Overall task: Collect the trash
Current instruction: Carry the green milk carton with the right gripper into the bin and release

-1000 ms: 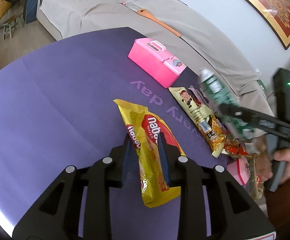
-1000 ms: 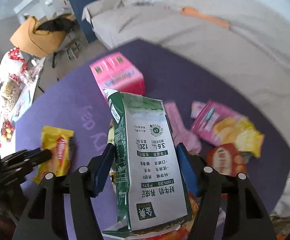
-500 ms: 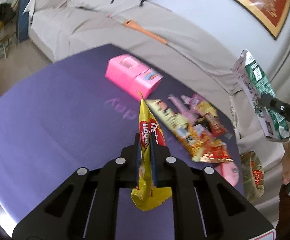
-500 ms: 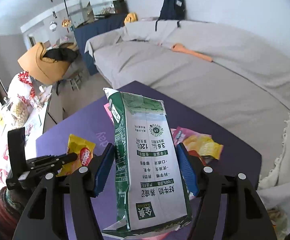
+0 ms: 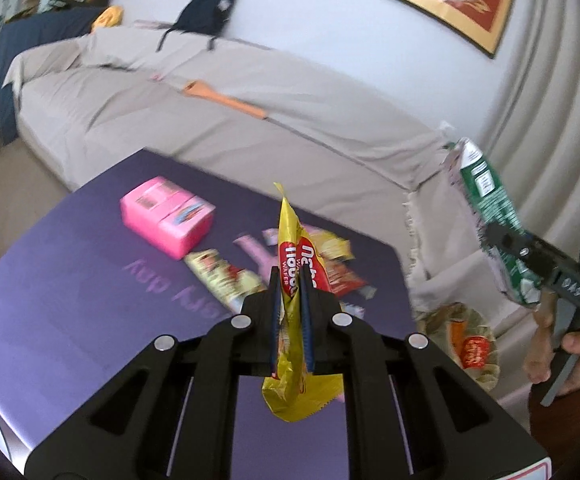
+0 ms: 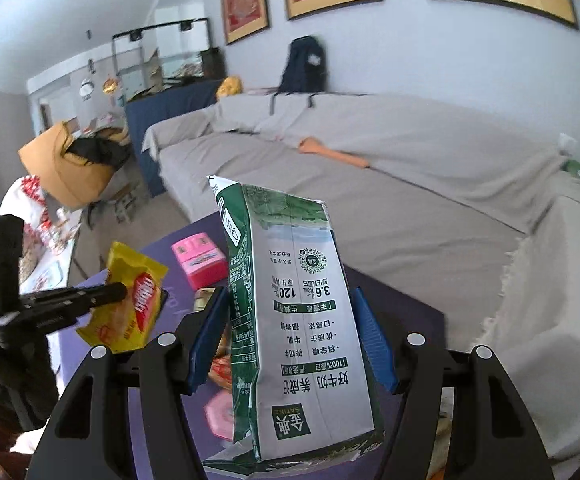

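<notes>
My left gripper (image 5: 290, 286) is shut on a yellow and red wafer wrapper (image 5: 292, 264) and holds it edge-up above the purple table (image 5: 70, 280). The wrapper also shows in the right wrist view (image 6: 130, 304). My right gripper (image 6: 290, 312) is shut on a green and white milk carton (image 6: 298, 320), held high off the table's right side; the carton shows in the left wrist view (image 5: 490, 216). Several snack wrappers (image 5: 226, 276) lie on the table. A bag with trash in it (image 5: 462, 340) sits below the table's right edge.
A pink box (image 5: 166, 216) stands on the table's far side. A grey covered sofa (image 5: 250, 112) runs behind the table with an orange object (image 5: 226, 100) and a dark backpack (image 5: 206, 8) on it. Cluttered furniture (image 6: 70, 160) stands at the far left.
Both grippers have risen higher above the table with their loads. The wafer wrapper left the table a second ago. The carton has moved right, off past the table edge.
</notes>
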`<action>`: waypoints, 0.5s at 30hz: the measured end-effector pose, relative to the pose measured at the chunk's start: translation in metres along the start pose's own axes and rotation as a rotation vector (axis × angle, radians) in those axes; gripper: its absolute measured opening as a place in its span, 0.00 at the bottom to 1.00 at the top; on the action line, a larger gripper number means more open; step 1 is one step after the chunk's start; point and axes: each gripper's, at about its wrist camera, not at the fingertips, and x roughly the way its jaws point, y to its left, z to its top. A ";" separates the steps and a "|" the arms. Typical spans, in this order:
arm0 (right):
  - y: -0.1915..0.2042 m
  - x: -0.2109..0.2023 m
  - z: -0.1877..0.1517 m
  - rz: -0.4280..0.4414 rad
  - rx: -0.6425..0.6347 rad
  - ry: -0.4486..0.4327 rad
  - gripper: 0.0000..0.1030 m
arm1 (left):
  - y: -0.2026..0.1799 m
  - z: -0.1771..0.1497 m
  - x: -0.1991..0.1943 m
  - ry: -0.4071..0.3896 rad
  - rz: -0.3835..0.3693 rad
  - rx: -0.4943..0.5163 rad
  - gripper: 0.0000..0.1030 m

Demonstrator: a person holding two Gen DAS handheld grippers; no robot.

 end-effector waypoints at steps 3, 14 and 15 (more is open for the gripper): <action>-0.027 -0.018 -0.007 -0.040 0.046 -0.016 0.58 | -0.028 0.007 0.001 -0.007 -0.052 0.030 0.08; -0.121 -0.084 -0.060 -0.185 0.140 -0.122 0.58 | -0.108 0.002 0.046 0.073 -0.210 0.106 0.08; -0.129 -0.089 -0.068 -0.205 0.134 -0.125 0.58 | -0.113 0.000 0.053 0.088 -0.221 0.106 0.08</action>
